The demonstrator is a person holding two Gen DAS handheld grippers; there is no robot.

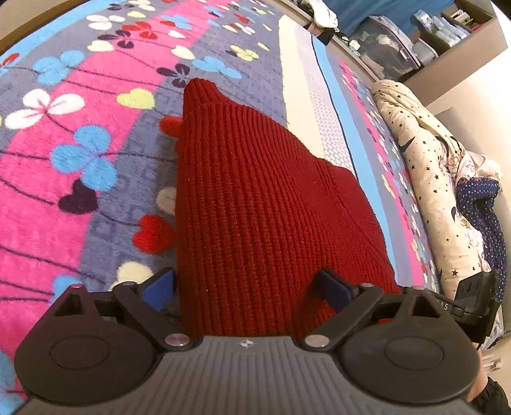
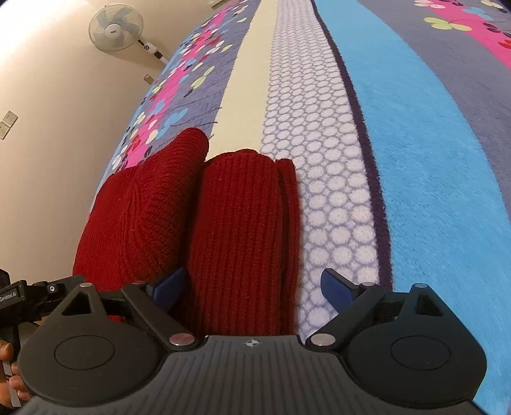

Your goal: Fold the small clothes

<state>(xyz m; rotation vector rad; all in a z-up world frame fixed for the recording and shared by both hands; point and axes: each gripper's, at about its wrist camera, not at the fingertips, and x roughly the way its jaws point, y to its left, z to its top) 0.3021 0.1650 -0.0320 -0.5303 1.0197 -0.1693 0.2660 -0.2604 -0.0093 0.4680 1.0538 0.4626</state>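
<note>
I'm over a fleecy flowered blanket (image 1: 80, 153) on a bed; rumpled star-print bedding (image 1: 424, 166) and shelves (image 1: 447, 35) far side, fan (image 2: 115, 26) by the wall. Red knit sweater (image 1: 255, 207) lies folded on the blanket, running between both spread-wide, empty grippers: left gripper (image 1: 246, 287), right gripper (image 2: 252, 287).
</note>
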